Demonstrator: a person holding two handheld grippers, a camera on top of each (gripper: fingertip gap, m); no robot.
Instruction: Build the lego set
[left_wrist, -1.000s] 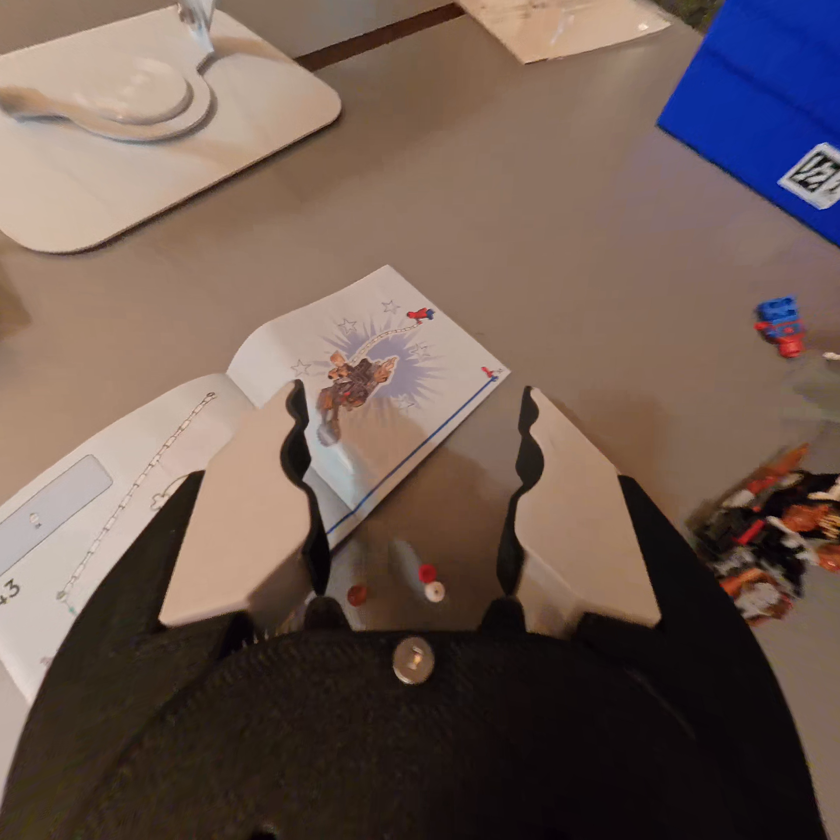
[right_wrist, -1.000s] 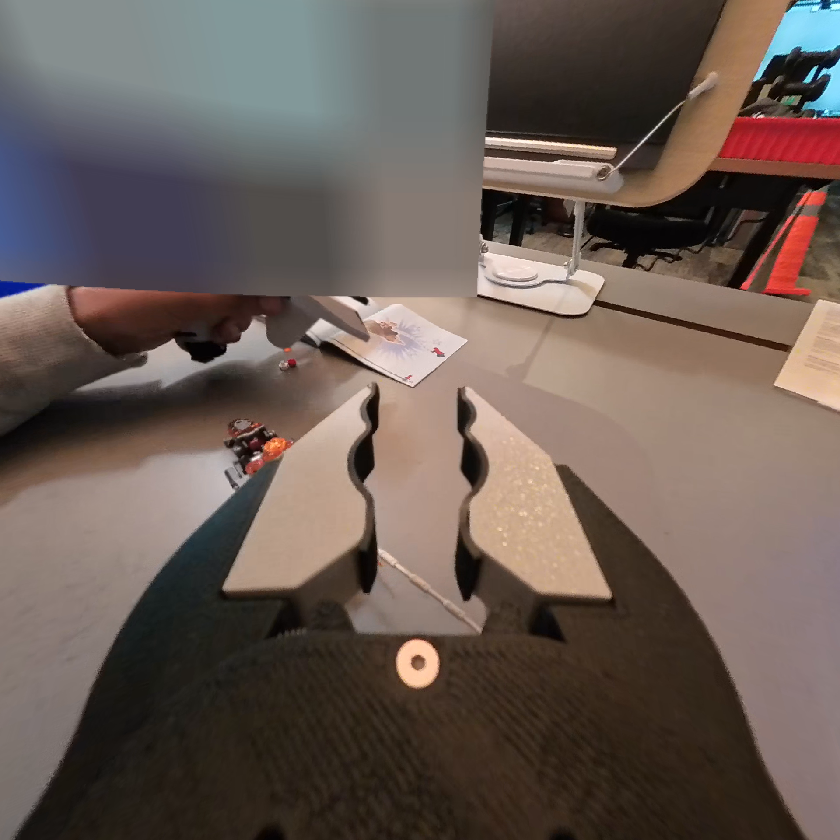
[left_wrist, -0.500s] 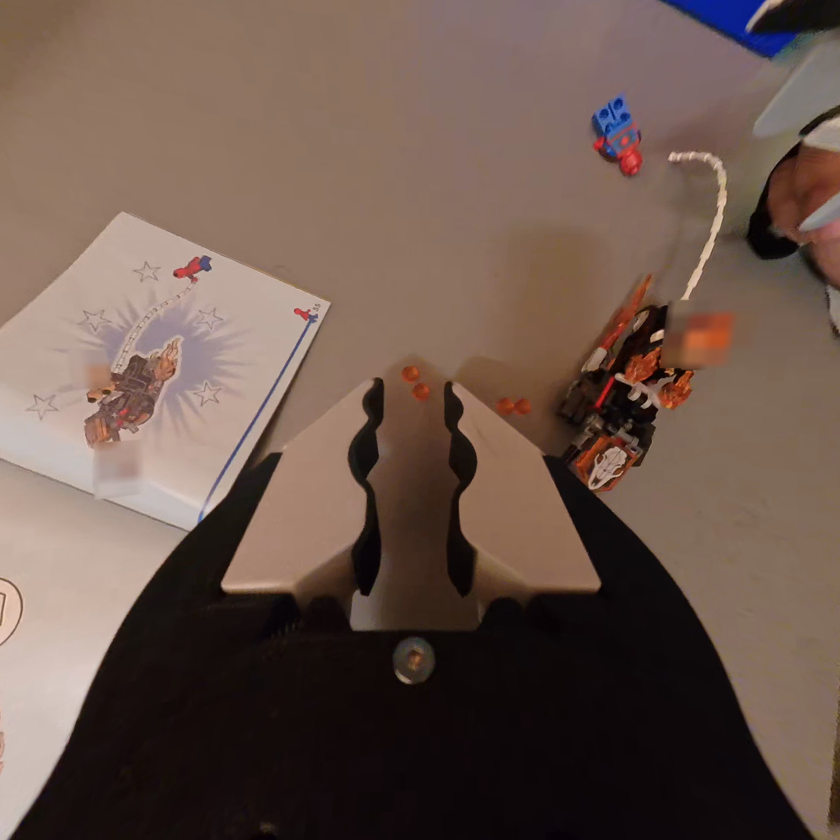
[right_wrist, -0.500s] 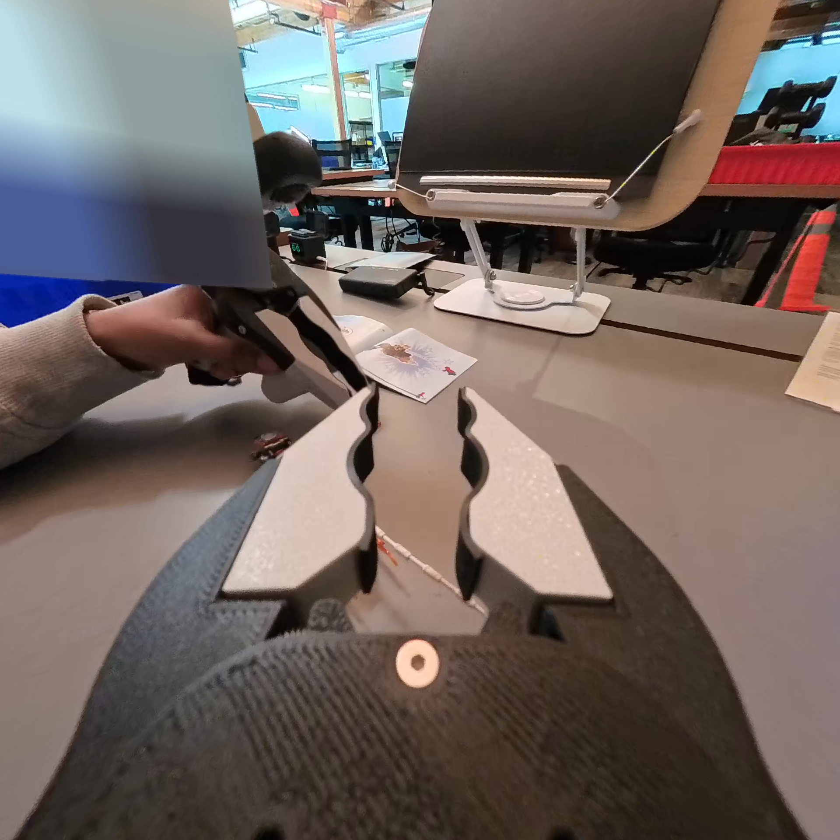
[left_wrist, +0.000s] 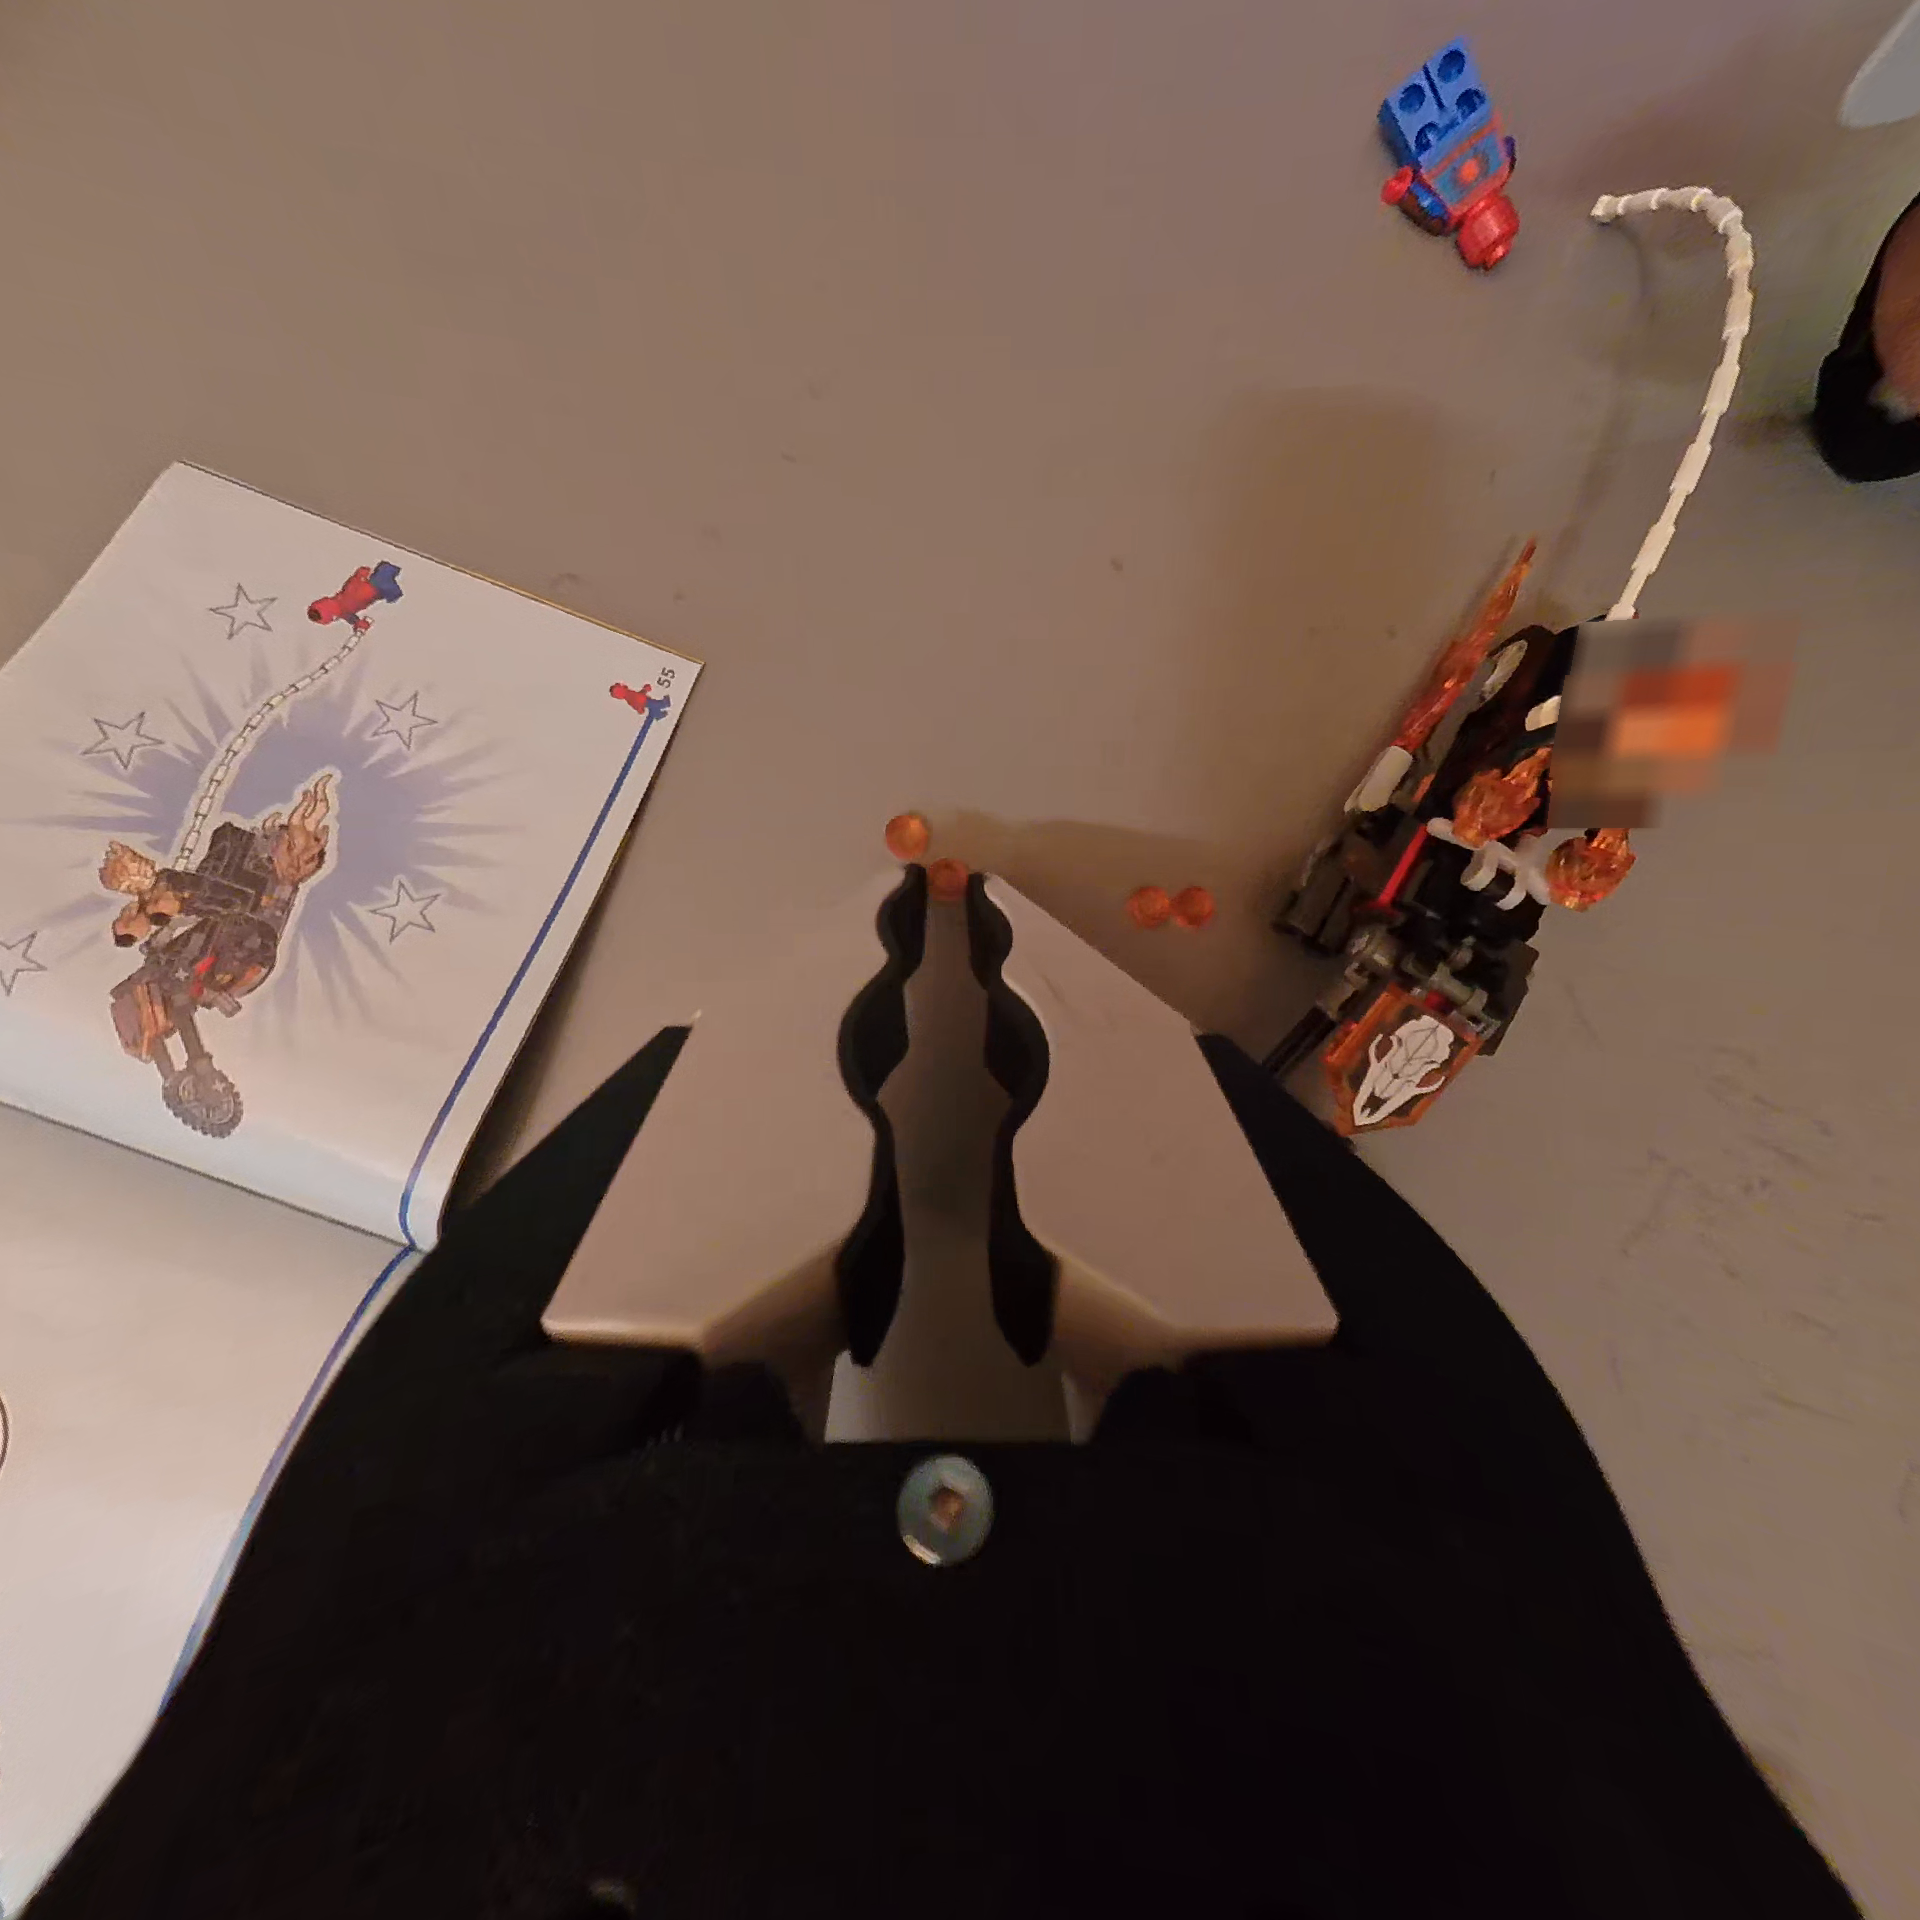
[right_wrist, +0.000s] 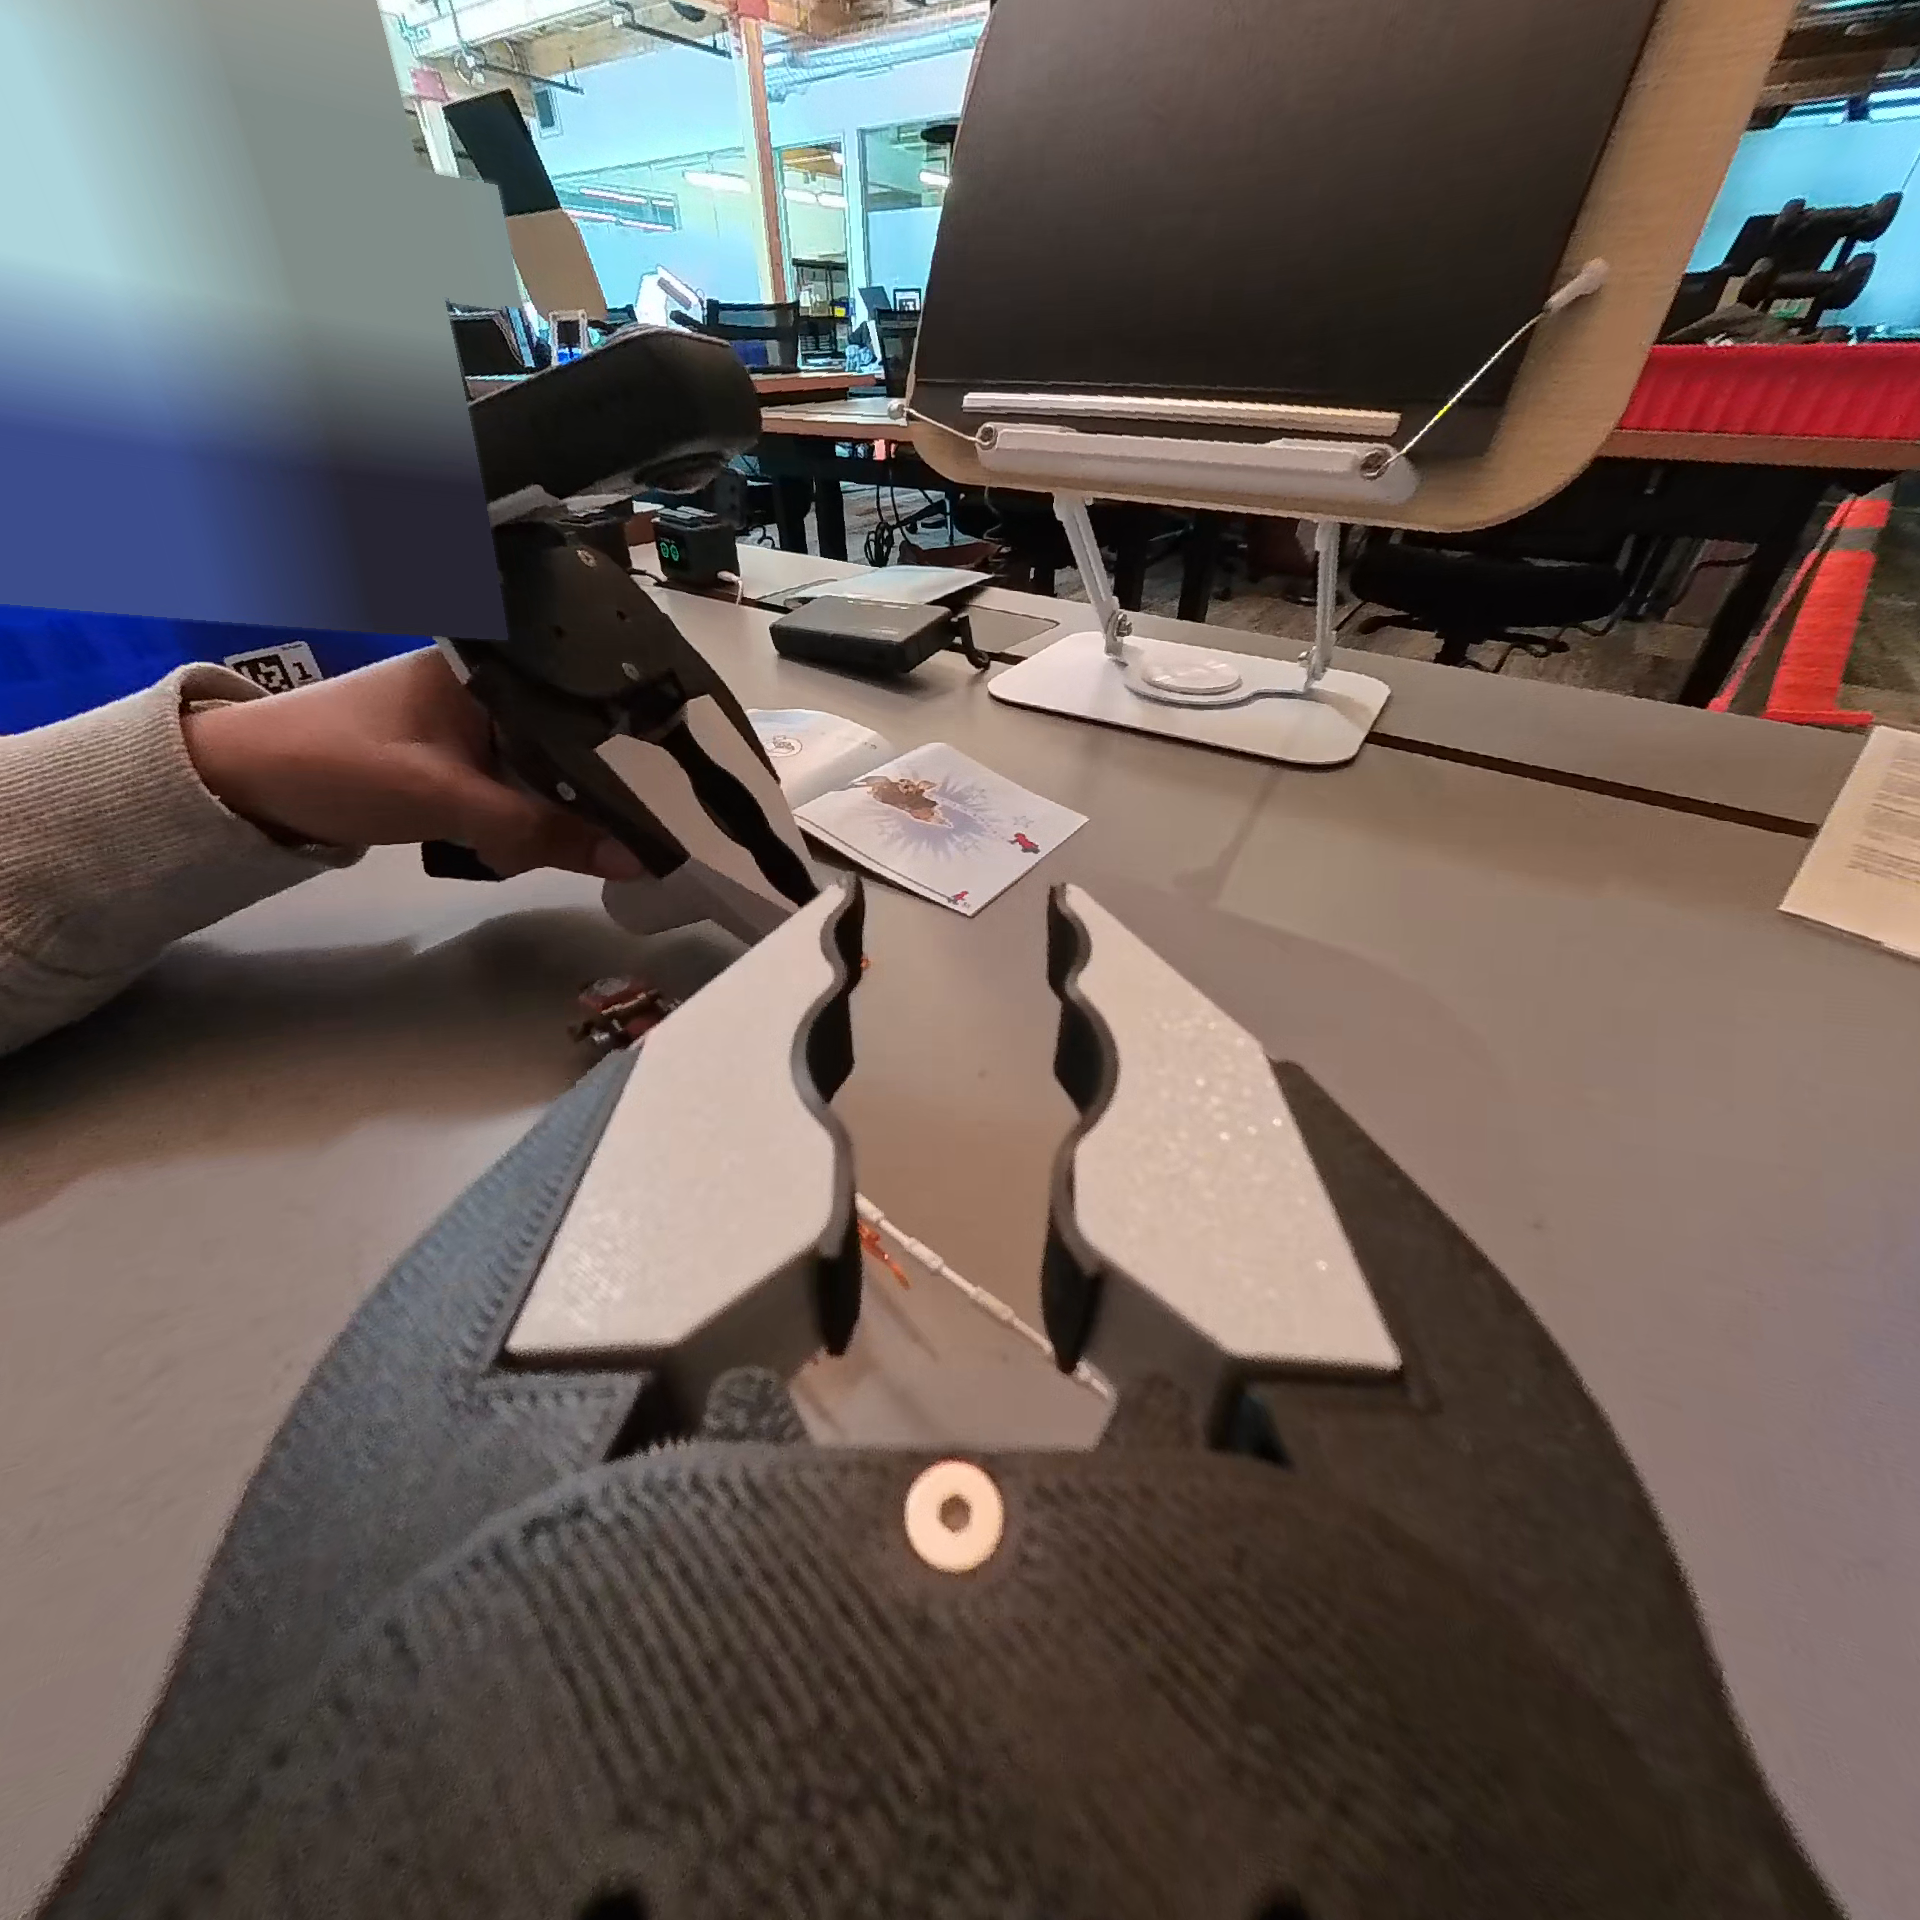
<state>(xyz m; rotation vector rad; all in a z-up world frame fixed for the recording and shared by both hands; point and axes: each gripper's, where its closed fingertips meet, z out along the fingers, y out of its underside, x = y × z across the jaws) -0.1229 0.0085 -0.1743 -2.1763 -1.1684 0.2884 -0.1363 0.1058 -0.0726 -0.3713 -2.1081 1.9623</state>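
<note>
four small orange studs (left_wrist: 1169, 905) are lying on the grey table (left_wrist: 935, 364). the left gripper (left_wrist: 945, 879) is pinching one orange stud (left_wrist: 947, 876) between its nearly closed tips. left of that stud the open instruction booklet (left_wrist: 312, 831) is lying flat; right of it the black-and-orange lego model (left_wrist: 1423, 894) is lying with a white chain (left_wrist: 1704, 374) trailing off. farther beyond, a blue-and-red minifigure (left_wrist: 1449, 156) is lying apart. the right gripper (right_wrist: 954, 904) is hovering with its fingers spread, gripping nothing, the chain passing beneath it.
</note>
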